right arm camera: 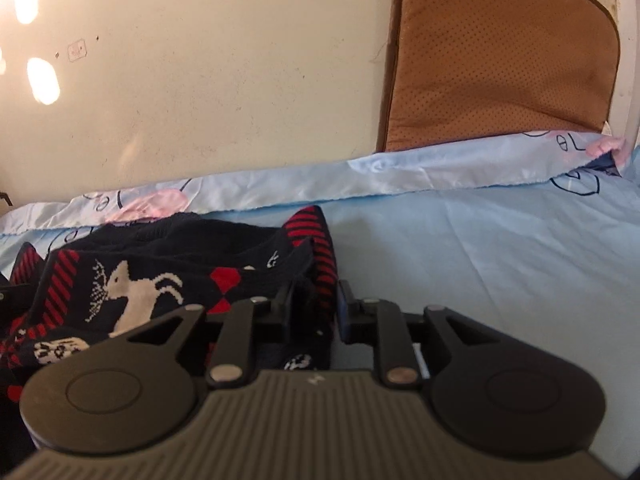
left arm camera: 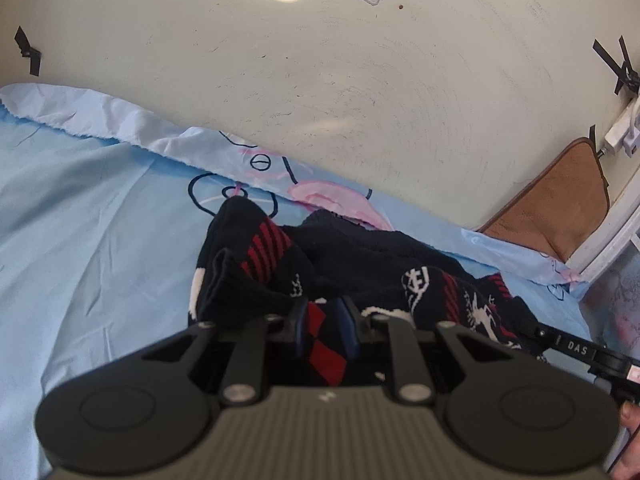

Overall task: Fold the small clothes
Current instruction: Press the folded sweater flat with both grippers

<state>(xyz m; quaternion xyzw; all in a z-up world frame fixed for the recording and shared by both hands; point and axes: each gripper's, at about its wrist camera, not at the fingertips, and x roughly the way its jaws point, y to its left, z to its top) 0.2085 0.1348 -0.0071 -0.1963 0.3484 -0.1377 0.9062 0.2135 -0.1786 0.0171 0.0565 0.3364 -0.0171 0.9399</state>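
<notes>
The left tool [left arm camera: 323,320] has its two blue-padded fingers [left arm camera: 298,326] drawn close together, and a fold of dark knit cloth with red diamonds is pinched between them. That cloth belongs to the knitted garment [left arm camera: 352,264], a small navy piece patterned with red stripes, red diamonds and white reindeer figures. It lies crumpled on the light blue bedsheet [left arm camera: 92,216], its bunched folds rising just ahead of the tool and spreading away to the right in the left wrist view.

The right tool [right arm camera: 316,312] holds the same knitted garment [right arm camera: 140,280] at its other side. A red-and-navy striped edge of the cloth runs down between its fingers [right arm camera: 345,312]; the left pad touches the cloth, while the blue right pad seems to stand a little off it, so the pictures do not settle whether the grip is tight. In this view most of the garment lies to the left of the tool, with a white reindeer facing left on its upper fold.

The bedsheet [right arm camera: 480,264] carries a cartoon print in pink and dark outline along its rumpled far edge, which meets a cream wall [left arm camera: 360,80]. A brown perforated cushion [right arm camera: 500,60] leans upright against that wall at the corner of the bed. Black tape marks [left arm camera: 28,50] stick to the wall, and a white power strip [left arm camera: 620,136] hangs near the cushion.
</notes>
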